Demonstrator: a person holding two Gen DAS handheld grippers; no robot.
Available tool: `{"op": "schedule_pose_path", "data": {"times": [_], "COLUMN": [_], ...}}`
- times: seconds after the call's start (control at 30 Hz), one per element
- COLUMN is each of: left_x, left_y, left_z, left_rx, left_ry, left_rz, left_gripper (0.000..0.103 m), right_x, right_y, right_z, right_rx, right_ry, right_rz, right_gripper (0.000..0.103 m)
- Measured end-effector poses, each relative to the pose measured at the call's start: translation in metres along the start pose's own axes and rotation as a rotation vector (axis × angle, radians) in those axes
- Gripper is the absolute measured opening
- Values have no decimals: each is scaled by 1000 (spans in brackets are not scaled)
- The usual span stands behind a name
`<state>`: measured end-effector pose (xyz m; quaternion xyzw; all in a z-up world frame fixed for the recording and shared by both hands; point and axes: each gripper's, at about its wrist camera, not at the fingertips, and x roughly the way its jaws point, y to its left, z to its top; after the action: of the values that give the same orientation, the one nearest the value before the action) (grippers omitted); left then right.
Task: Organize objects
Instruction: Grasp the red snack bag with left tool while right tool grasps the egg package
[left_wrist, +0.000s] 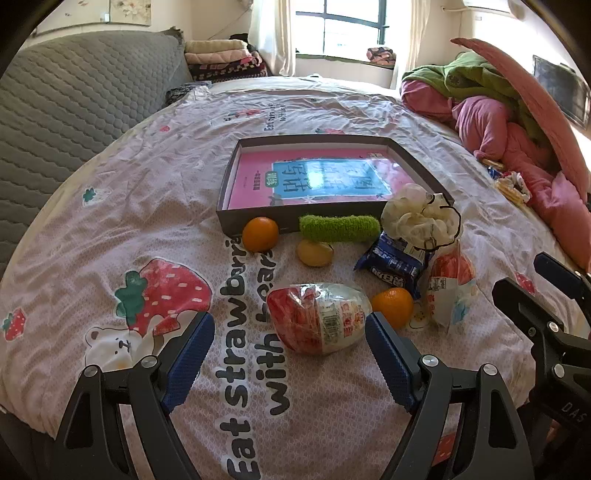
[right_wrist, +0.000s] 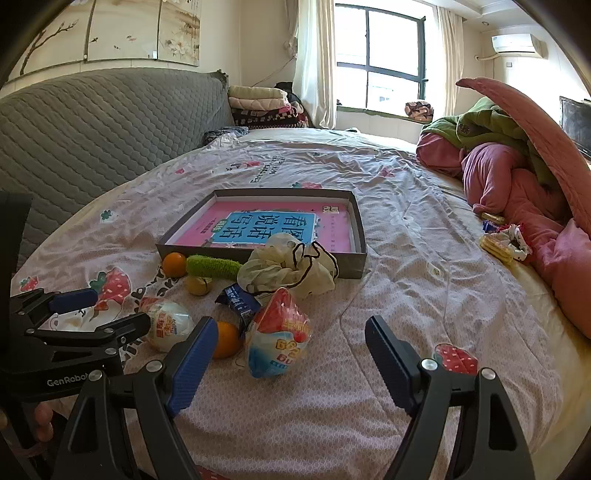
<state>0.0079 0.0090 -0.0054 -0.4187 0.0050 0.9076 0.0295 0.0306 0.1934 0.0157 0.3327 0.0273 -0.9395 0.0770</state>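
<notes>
A shallow dark box (left_wrist: 255, 218) (right_wrist: 354, 264) with a pink book inside lies on the bed. In front of it lie two oranges (left_wrist: 260, 233) (left_wrist: 392, 307), a yellow fruit (left_wrist: 314, 253), a green fuzzy roll (left_wrist: 340, 228), a cream scrunchie (left_wrist: 417, 216) (right_wrist: 288, 267), a blue snack pack (left_wrist: 393, 264), and two wrapped egg toys (left_wrist: 317, 317) (right_wrist: 279, 334). My left gripper (left_wrist: 290, 354) is open, just short of the near egg toy. My right gripper (right_wrist: 291, 354) is open, close to the other egg toy.
A strawberry-print sheet (left_wrist: 110, 229) covers the bed. A grey quilted headboard (left_wrist: 74, 92) stands at left. Pink and green bedding (right_wrist: 517, 166) is piled at right, with small snack items (right_wrist: 498, 240) beside it. Folded blankets (right_wrist: 258, 103) sit near the window.
</notes>
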Motion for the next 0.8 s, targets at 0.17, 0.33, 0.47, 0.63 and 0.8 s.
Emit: {"op": "schedule_pose_path", "data": {"times": [0.17,0.33,0.47,0.63,0.8], "left_x": [0,1,2,3,9], "left_y": [0,-2,-2,1,1], "left_z": [0,-3,-6,-10,-13], "left_rx": [2,15,21,23,26], "left_ry": [1,7,14,20,35], "left_rz": [-2,-13,-16,-21,-34], "left_gripper": [85,85,85,85,85], "right_x": [0,1,0,4,11], "right_y": [0,1,0,-1,-3], "right_z": [-1,-3,-3,-6,-11], "right_rx": [-3,-6,-2,1,4], "right_ry": [3,7,7,31,54], "right_rz": [4,9,9,9,14], "right_gripper": [81,81,81,81,81]}}
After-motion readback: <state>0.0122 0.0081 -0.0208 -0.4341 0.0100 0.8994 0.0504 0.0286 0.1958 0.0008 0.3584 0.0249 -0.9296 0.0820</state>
